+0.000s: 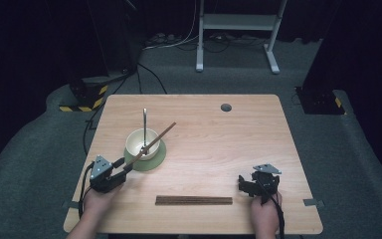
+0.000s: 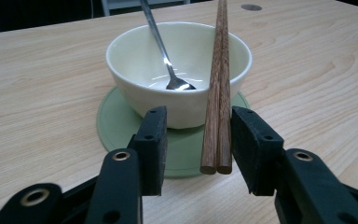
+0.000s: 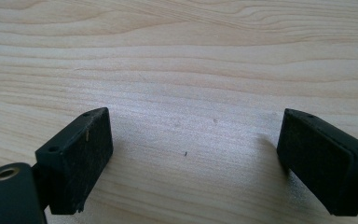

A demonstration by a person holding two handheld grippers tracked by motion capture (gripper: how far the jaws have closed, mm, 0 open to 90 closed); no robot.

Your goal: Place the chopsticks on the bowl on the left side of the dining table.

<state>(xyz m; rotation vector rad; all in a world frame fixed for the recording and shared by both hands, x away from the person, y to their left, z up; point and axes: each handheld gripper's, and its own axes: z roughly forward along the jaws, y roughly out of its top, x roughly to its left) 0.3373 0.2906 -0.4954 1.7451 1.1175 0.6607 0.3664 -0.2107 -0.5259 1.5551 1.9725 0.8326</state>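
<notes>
A cream bowl (image 1: 142, 142) (image 2: 177, 70) stands on a green coaster (image 1: 154, 160) (image 2: 116, 126) left of the table's middle. A metal spoon (image 1: 144, 124) (image 2: 161, 46) leans in it. A pair of brown chopsticks (image 1: 151, 144) (image 2: 216, 93) lies slanted across the bowl's rim, its low end between the jaws of my left gripper (image 1: 124, 166) (image 2: 198, 140). Those jaws stand open: the sticks sit close to the right pad, with a wide gap to the left pad. My right gripper (image 1: 248, 185) (image 3: 193, 158) rests open near the front right, with bare wood between its pads.
A dark brown strip that looks like another pair of chopsticks (image 1: 194, 200) lies flat along the front edge between my hands. The wooden table (image 1: 229, 144) has a round grommet (image 1: 226, 107) at the back. Stands and cables crowd the floor beyond.
</notes>
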